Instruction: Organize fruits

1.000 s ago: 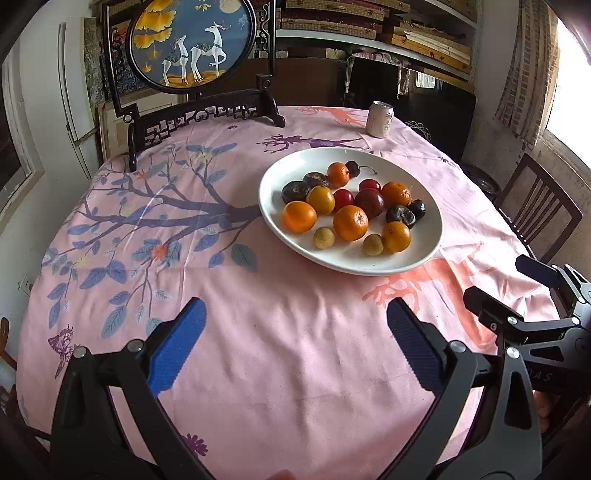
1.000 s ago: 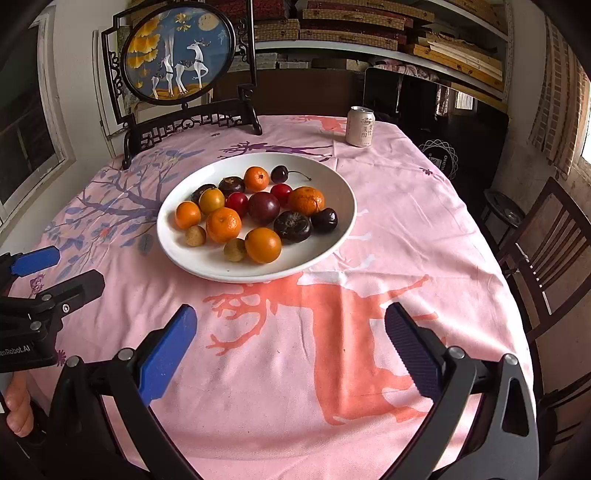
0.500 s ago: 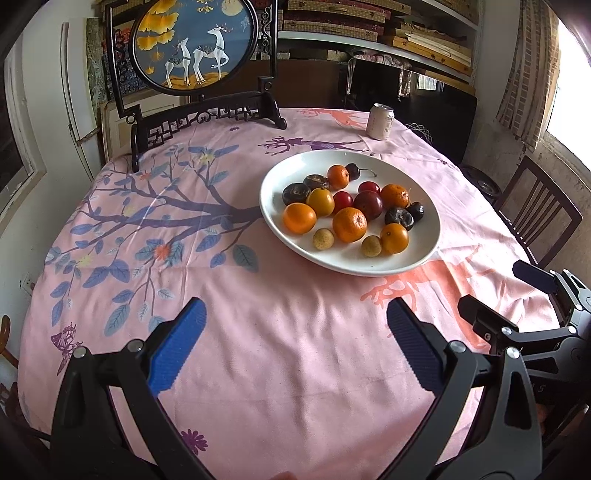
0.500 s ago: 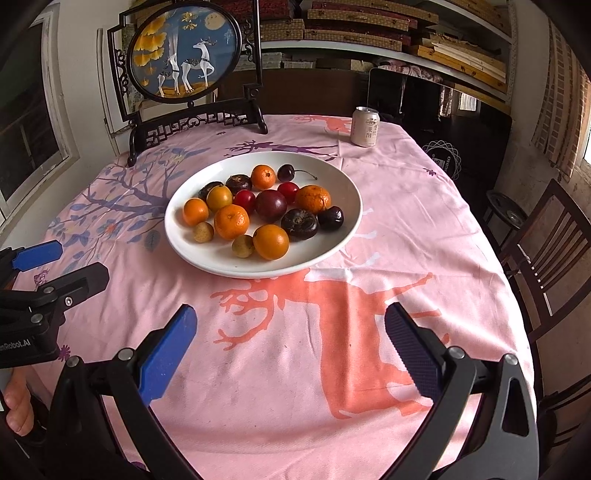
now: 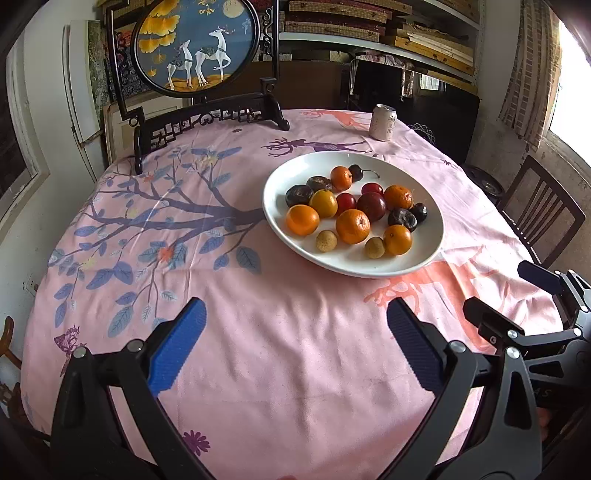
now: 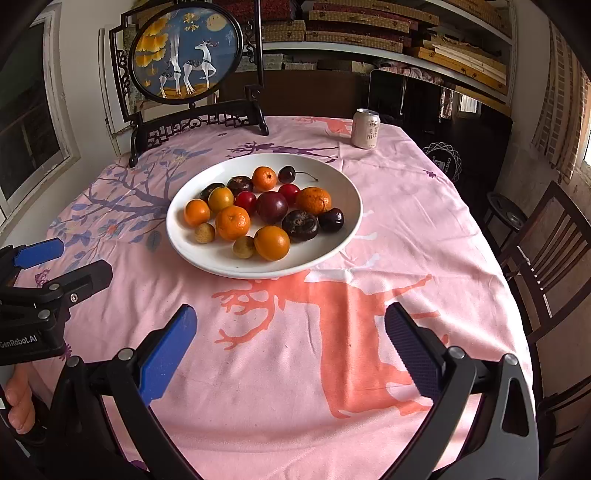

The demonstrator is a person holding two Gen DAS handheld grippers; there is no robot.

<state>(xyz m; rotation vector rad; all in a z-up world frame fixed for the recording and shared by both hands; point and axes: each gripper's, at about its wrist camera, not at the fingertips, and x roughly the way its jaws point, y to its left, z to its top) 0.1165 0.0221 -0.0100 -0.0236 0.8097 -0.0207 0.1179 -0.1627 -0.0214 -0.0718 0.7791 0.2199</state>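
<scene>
- Left wrist view: round table [image 5: 258, 369] under pink cloth printed with a blue-leaved tree and coral deer.
- White plate [image 5: 424, 254] of fruits [image 5: 352, 225] at 1 o'clock; can [image 5: 383, 122] beyond, deer screen [image 5: 195, 44] at 11.
- Left tool [image 5: 293, 341] spread wide, holding nothing, above bare cloth.
- Right tool [image 6: 290, 339] likewise wide and empty; plate at 12.
- Shelves [image 6: 388, 33] behind, chair [image 6: 550, 251] at 3.

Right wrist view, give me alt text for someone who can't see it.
A white plate of mixed fruit, oranges, dark plums and cherries, sits on a pink printed tablecloth. The right tongs hang open and empty in front of it, a drink can stands behind, and the left tongs show at the left edge.
</scene>
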